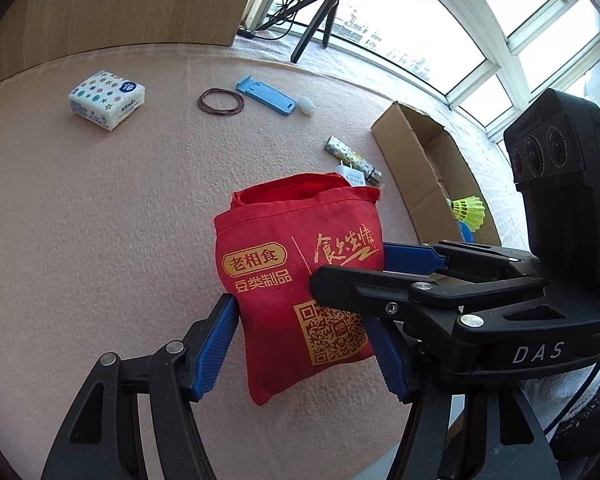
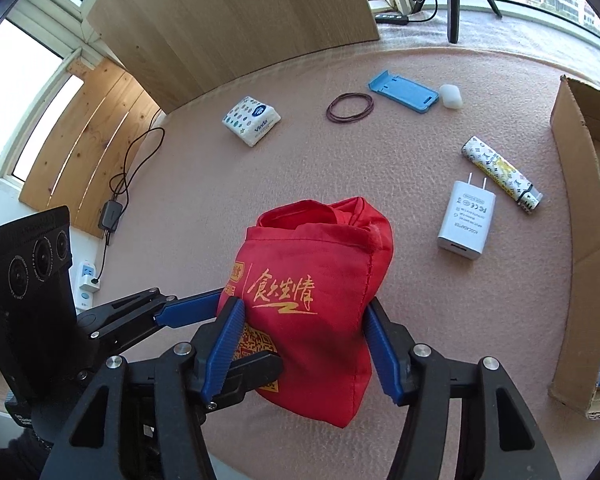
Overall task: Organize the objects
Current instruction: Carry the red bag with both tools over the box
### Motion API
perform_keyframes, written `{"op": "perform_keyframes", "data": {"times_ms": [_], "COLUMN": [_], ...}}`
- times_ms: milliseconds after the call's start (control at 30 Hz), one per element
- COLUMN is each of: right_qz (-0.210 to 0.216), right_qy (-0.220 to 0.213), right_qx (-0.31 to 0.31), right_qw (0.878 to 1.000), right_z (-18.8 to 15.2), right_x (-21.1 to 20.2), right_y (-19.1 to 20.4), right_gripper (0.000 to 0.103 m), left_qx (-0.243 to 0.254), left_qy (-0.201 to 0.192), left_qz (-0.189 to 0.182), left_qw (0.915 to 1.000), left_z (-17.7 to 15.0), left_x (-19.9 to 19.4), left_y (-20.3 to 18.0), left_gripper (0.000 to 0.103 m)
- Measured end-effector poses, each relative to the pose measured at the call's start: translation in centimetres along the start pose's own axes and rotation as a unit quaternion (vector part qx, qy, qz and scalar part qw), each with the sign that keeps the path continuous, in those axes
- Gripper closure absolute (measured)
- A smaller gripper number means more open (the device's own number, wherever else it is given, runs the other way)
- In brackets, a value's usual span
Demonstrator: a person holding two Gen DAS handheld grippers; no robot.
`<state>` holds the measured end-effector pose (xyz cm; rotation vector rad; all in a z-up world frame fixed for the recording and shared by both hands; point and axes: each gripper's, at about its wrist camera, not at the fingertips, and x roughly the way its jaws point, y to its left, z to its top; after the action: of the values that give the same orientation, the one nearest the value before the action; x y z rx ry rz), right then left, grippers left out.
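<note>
Both grippers pinch the same red cloth bag (image 1: 296, 280), which stands above the pink felt table top (image 1: 100, 220) with its open mouth turned away from the cameras. The left gripper (image 1: 304, 344) has its blue pads pressed into the bag's two sides low down, at the level of the printed yellow code square. The right gripper (image 2: 304, 344) clamps the bag's lower half in the same way, its pads denting the fabric on both sides; in the left wrist view it reaches in from the right and crosses the bag's front. Beyond the right jaws and to their right lie a white charger plug (image 2: 466, 220) and, just past it, a patterned lighter (image 2: 502, 174). Farther ahead sit a tissue pack (image 2: 252, 120), a loop of brown rubber bands (image 2: 350, 108), and a blue phone stand (image 2: 404, 96) with a small white lump (image 2: 451, 97) touching its end. A cardboard box (image 1: 420, 160) lies open to the right of the jaws, with a yellow shuttlecock (image 1: 470, 212) inside it.
</note>
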<state>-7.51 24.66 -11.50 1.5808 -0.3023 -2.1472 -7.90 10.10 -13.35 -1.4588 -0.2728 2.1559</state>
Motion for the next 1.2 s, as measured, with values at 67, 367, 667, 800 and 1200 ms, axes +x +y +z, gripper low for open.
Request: {"op": "perform_keyframes", "data": {"times_ms": [67, 367, 667, 800, 1200], "right_qz": [-0.005, -0.027, -0.056, -0.067, -0.073], "right_qy": [-0.016, -0.075, -0.118, -0.132, -0.139], "right_qx": [0.004, 0.027, 0.050, 0.060, 0.100], "right_qw": [1.000, 0.996, 0.990, 0.987, 0.982], "right_z": [0.4, 2.0, 3.3, 4.2, 5.6], "right_x": [-1.5, -7.4, -12.0, -13.4, -14.5], "right_y": [-0.8, -5.3, -11.2, -13.9, -21.3], "right_gripper": [0.046, 0.046, 0.046, 0.046, 0.046], "left_qx": [0.013, 0.065, 0.107, 0.118, 0.131], "left_qy": [-0.006, -0.029, -0.036, -0.038, -0.012], "left_qz": [-0.006, -0.024, -0.041, -0.048, -0.058], "left_qw": [0.9999, 0.9972, 0.9927, 0.9911, 0.9896], "left_z": [1.1, 5.8, 9.6, 11.3, 14.8], "left_x": [0.1, 1.8, 5.6, 7.7, 14.2], "left_y": [-1.4, -8.5, -15.1, -17.7, -22.6], "left_gripper": [0.036, 0.036, 0.036, 0.036, 0.036]}}
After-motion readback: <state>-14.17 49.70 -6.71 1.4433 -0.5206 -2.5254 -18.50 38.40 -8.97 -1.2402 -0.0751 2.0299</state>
